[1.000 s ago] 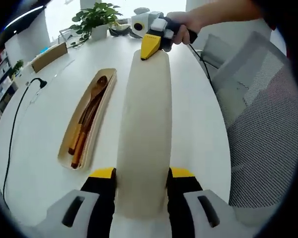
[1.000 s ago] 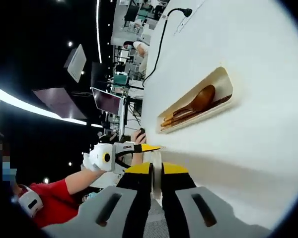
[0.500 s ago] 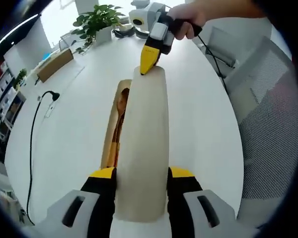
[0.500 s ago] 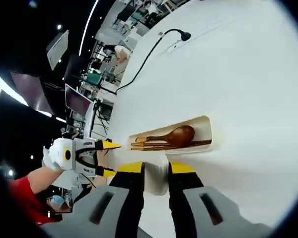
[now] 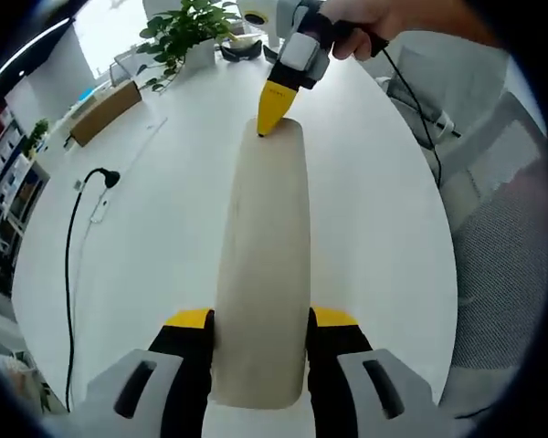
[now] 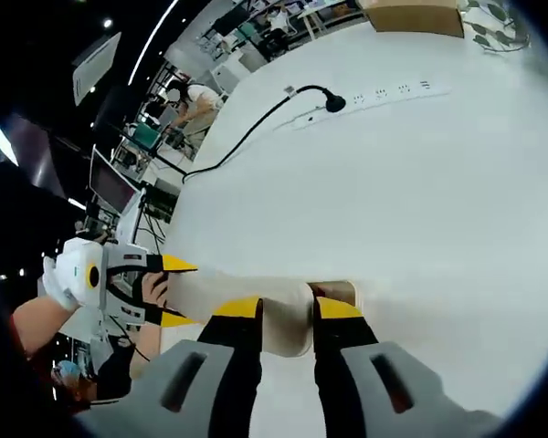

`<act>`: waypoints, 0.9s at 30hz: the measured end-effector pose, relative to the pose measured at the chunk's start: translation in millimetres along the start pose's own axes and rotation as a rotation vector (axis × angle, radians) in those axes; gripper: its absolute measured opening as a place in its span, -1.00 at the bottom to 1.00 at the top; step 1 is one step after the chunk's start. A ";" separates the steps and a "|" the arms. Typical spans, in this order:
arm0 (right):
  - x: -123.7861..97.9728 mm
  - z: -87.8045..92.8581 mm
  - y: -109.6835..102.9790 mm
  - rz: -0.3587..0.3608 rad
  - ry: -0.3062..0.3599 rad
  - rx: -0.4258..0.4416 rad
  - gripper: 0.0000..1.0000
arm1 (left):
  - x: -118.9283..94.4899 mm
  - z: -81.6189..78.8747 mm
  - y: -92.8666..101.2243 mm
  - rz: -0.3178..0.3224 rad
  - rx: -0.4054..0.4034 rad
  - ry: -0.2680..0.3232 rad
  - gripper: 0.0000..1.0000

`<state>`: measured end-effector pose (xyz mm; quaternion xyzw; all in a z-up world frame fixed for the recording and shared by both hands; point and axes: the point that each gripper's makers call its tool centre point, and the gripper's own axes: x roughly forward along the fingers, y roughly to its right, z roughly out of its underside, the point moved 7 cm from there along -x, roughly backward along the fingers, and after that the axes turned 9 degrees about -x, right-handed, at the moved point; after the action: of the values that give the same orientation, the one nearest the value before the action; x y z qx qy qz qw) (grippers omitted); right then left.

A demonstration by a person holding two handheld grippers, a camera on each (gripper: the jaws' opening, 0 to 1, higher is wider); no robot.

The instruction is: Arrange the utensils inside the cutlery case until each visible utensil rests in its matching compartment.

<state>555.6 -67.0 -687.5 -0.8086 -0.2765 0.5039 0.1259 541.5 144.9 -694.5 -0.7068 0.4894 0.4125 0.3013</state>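
Since a second ago the long cream plastic case lid (image 5: 263, 274) has swung sideways — the open tray with its wooden spoon lay to the left of the left claw then, and now the lid sits over it, tray hidden in the left gripper view.

Left claw (image 5: 260, 319) is clamped on the near end of the lid, jaws pressing its two long edges. Right claw (image 6: 288, 310) pinches the far end; in the right gripper view a sliver of the tan tray (image 6: 342, 294) peeks out just beyond its jaws.

White round tabletop (image 5: 146, 228) below; black cable (image 5: 73, 237) well left of the left claw.

Handling, by judgement: lid looks light, stiff, smooth-skinned — likely slippery under the pads. Hold at both ends seems right; keep it level so it seats squarely, since skew could jam an edge.
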 end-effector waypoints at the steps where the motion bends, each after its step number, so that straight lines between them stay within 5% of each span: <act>1: -0.1 -1.0 2.0 0.006 -0.028 -0.009 -0.62 | 1.3 -0.8 -0.5 0.002 0.003 -0.006 -0.18; 6: 6.6 -2.3 14.8 0.075 -0.079 -0.110 -0.61 | 13.1 -6.3 -2.0 0.011 0.010 -0.023 -0.18; 8: 11.3 -1.9 16.8 0.091 -0.039 -0.103 -0.60 | 19.3 -5.5 -1.4 0.002 -0.020 -0.049 -0.19; 13: 16.5 2.5 16.1 0.143 -0.091 -0.138 -0.59 | 23.4 -3.0 3.5 0.009 -0.035 -0.077 -0.18; 15: 18.7 5.2 19.6 0.194 -0.129 -0.247 -0.64 | 22.7 -2.4 4.8 0.014 -0.034 -0.082 -0.18; 18: 20.5 1.0 18.5 0.211 -0.086 -0.309 -0.73 | 26.0 0.6 6.4 0.028 -0.049 -0.092 -0.18; 20: 22.8 3.5 9.1 0.120 -0.091 -0.302 -1.00 | 28.1 1.3 7.5 0.027 -0.039 -0.081 -0.18; 22: 23.8 8.6 3.5 0.120 -0.128 -0.219 -0.93 | 29.1 0.2 8.7 0.025 -0.053 -0.083 -0.18; 24: 23.9 3.6 4.5 0.139 -0.058 -0.341 -0.98 | 29.7 0.8 6.9 -0.005 -0.026 -0.088 -0.18; 27: 14.8 5.0 6.0 0.133 -0.006 -0.252 -0.83 | 31.9 7.7 8.5 0.015 -0.040 -0.102 -0.18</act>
<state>558.1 -63.8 -703.6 -0.8329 -0.2839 0.4750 -0.0111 537.0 134.3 -726.3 -0.6870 0.4705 0.4600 0.3083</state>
